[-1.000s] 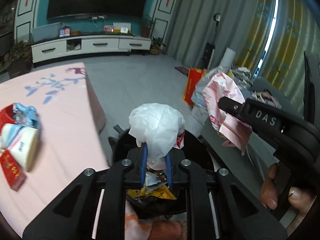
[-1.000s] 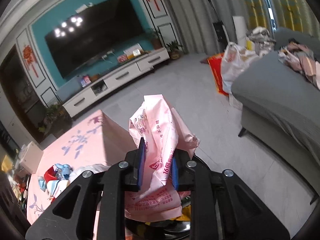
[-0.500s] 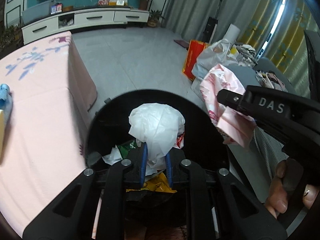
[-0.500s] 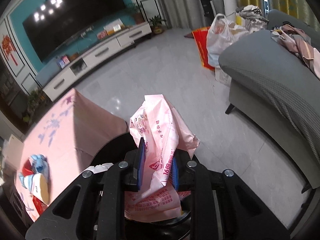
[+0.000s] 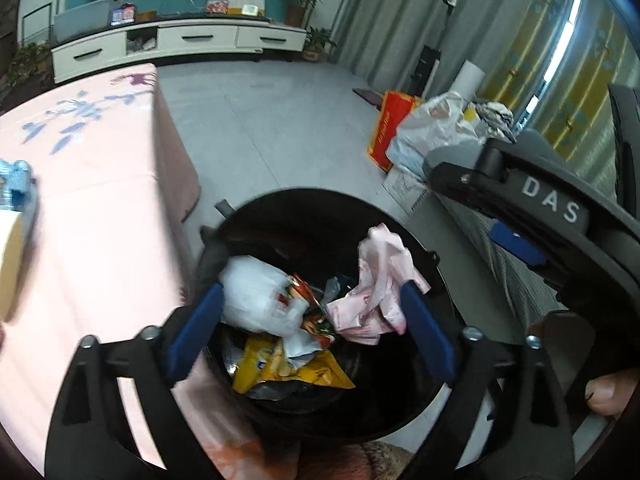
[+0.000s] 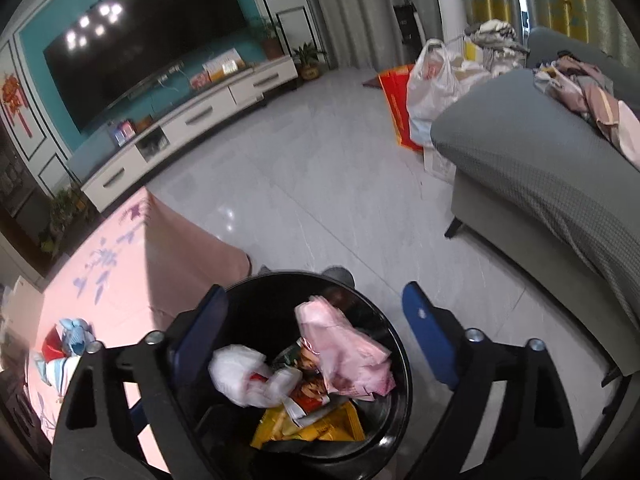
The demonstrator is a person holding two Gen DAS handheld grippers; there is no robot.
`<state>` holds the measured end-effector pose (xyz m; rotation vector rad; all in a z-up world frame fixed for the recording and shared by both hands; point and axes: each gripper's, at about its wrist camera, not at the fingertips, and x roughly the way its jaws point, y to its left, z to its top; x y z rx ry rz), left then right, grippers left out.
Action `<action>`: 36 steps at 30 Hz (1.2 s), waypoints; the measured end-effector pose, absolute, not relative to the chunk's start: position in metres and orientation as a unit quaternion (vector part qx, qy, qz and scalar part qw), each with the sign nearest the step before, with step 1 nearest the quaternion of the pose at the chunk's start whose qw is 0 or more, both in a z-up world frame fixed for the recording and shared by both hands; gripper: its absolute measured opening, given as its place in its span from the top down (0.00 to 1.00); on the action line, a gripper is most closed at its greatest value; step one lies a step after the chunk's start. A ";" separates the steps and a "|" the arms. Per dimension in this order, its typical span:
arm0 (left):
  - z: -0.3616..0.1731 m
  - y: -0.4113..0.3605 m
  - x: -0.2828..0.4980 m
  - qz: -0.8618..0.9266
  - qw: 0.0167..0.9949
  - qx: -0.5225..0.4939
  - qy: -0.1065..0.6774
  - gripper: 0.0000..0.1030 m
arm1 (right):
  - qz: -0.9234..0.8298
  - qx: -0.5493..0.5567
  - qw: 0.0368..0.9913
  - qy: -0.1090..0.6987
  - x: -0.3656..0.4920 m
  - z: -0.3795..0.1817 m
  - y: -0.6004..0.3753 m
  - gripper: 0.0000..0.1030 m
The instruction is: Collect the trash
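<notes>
Both pieces you were carrying a second ago have left the tongs: the white plastic wad [image 5: 256,300] and the pink wrapper [image 5: 378,300] now lie inside the black trash bin [image 5: 320,208], low in the centre of both wrist views. The white wad sits to the left of the heap, the pink wrapper to the right, with a yellow snack bag [image 5: 288,372] and other coloured wrappers under and between them.

Your left gripper [image 5: 312,328] is spread wide with nothing between its blue pads, which frame the bin's opening. Your right gripper [image 6: 316,332] stands apart the same way and holds nothing; in the left view its black body crosses the right of the frame, above the bin's edge.

This drop looks finished, but the job likely is not. On the pink tablecloth [image 5: 100,200] at the left edge of the left view you can still see a blue packet [image 5: 16,184], and the right view's lower left shows a small cluster of red, blue and white items [image 6: 64,340] on the same cloth. Whether all of those count as trash cannot be told from here. Your next trip probably goes back to that cluster.
</notes>
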<state>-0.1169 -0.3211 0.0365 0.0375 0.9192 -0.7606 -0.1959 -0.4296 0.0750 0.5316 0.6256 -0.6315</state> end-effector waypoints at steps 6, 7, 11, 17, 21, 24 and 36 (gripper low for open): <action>0.062 -0.282 -0.116 -0.334 0.852 -0.007 0.402 0.03 | -0.284 0.238 0.899 0.233 -0.199 0.101 -0.407 0.03; 0.068 -0.271 -0.114 -0.325 0.859 -0.010 0.396 0.03 | -0.282 0.233 0.903 0.224 -0.198 0.105 -0.402 0.03; 0.090 -0.230 -0.103 -0.283 0.882 -0.028 0.376 0.03 | -0.263 0.217 0.921 0.188 -0.193 0.119 -0.378 0.03; 0.113 -0.154 -0.086 -0.213 0.912 -0.050 0.347 0.03 | -0.205 0.183 0.948 0.163 -0.172 0.132 -0.333 0.03; 0.111 -0.100 -0.069 -0.143 0.930 -0.053 0.334 0.03 | -0.183 0.128 0.963 0.151 -0.150 0.132 -0.293 0.03; 0.102 -0.063 -0.062 -0.097 0.937 -0.070 0.328 0.03 | -0.175 0.097 0.968 0.149 -0.135 0.125 -0.268 0.03; 0.073 0.022 -0.032 -0.017 0.927 -0.119 0.356 0.03 | -0.153 0.000 0.968 0.201 -0.084 0.064 -0.194 0.03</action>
